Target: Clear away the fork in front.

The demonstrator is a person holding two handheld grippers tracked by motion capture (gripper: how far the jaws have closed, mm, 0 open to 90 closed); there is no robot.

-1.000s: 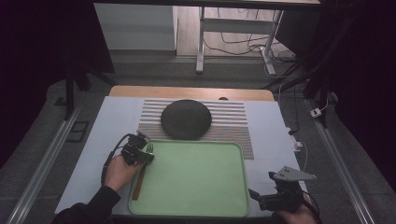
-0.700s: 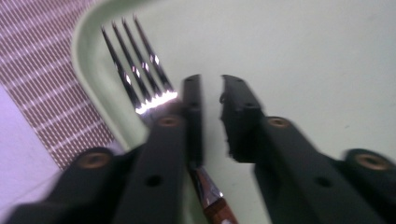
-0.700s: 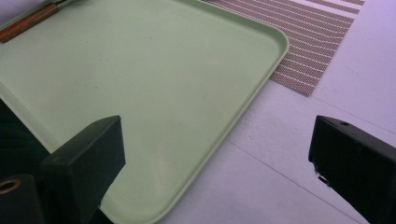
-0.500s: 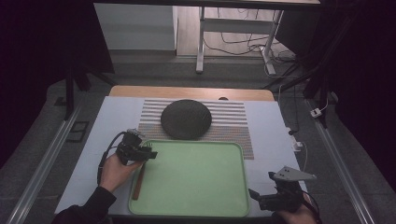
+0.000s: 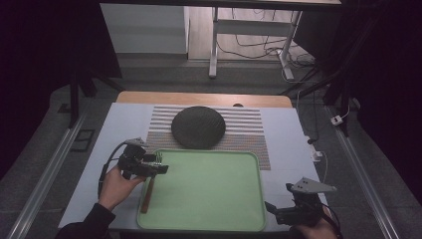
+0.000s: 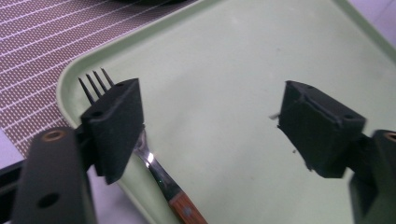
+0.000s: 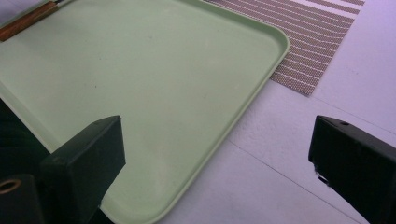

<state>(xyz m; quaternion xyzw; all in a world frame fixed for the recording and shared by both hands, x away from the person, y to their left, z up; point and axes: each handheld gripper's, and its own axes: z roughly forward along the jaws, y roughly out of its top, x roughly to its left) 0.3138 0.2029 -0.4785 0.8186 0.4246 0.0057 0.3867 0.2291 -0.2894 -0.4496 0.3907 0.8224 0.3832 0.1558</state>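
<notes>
At the near right corner of the pale worktop [image 5: 291, 149], the right gripper [image 5: 278, 211] rests in a hand with its jaws spread wide and empty, just off the corner of the shallow light-green plastic tray [image 5: 214, 209]. Its own view shows the tray's rounded corner [image 7: 261, 60] between the jaws and the wooden handle at the far edge. Farther left, the left gripper [image 5: 155, 169] hangs over the tray's left rim, jaws parted and gripping nothing. A wooden-handled steel fork [image 5: 148, 191] lies along that rim. The left gripper view shows what the high view blurs: the fork [image 6: 159, 172] beside one jaw, tines toward the brown-and-white striped placemat [image 6: 32, 51]. Beyond, a round dark woven mat [image 5: 198, 127] lies on the placemat.
</notes>
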